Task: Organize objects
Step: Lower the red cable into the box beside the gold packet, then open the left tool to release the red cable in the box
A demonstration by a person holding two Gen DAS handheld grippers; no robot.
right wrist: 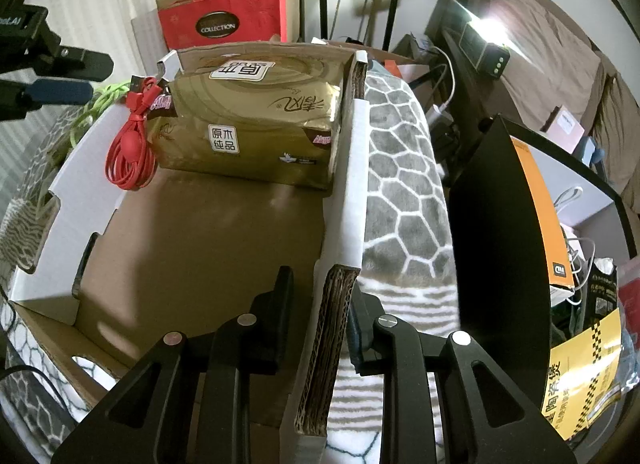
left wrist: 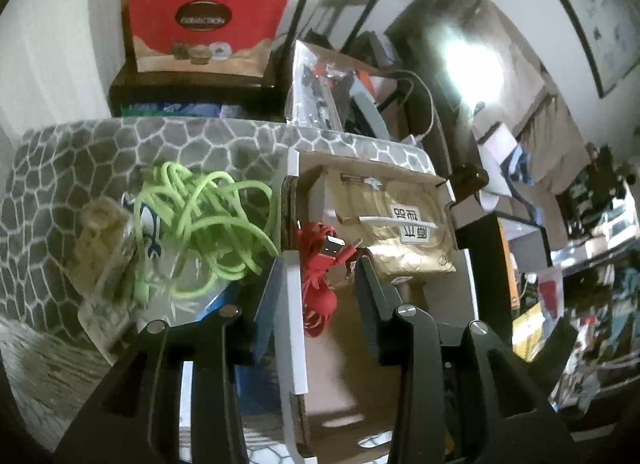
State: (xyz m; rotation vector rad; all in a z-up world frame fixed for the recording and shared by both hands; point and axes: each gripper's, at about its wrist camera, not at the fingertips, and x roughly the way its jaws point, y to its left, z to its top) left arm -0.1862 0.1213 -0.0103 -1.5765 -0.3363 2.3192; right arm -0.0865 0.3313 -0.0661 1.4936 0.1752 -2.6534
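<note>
**Box held at one wall, cable inside**

Right gripper is clamped on the cardboard box side wall. Left gripper jaws stand apart, holding nothing; the red cable lies between them inside the box, beside gold tissue packs. Beyond, a green cable lies on the patterned blanket.

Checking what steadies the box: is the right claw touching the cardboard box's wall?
Touching. The right wrist view shows the right claw straddling the cardboard box wall, fingers pressed on both faces.
</note>
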